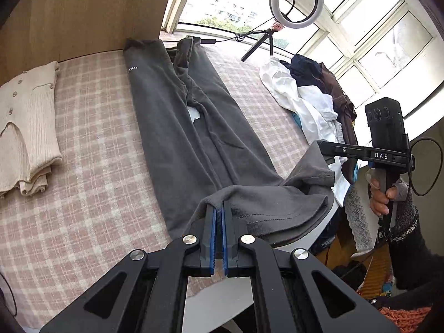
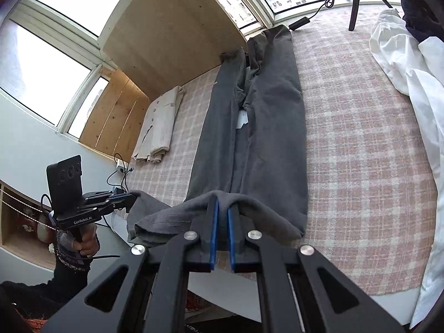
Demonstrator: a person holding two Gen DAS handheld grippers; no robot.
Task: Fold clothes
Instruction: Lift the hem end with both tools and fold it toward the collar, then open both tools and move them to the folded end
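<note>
Trousers (image 1: 177,127), dark grey, lie lengthwise on the bed (image 1: 91,166), which carries a pink-and-white checked cover. The waistband sits at the far end toward the window; both leg hems at the near edge are lifted off the cover.

Left zone: a folded cream knit garment (image 1: 25,138) lies near the wooden panel, well apart from the trousers. A wide strip of bare cover lies between them.

Centre: the two legs run side by side, touching along the inner seam, with a white label visible near the crotch. The outer leg edges are roughly straight.

Left gripper (image 1: 219,213): jaws together, clamped on the hem of the trousers near the bed's front edge. The cloth drapes over both fingertips.

Right gripper (image 2: 222,211): jaws nearly together, clamped on the other hem in the same manner. In the left wrist view, this gripper extends from a hand (image 1: 383,194) beyond the bed's corner.

Right zone: a pile of unfolded clothes (image 1: 313,97), white, navy and brown, occupies the right side of the bed. A band of bare cover separates it from the trousers. A ring light on a tripod (image 1: 294,2) stands at the far end by the window.
</note>
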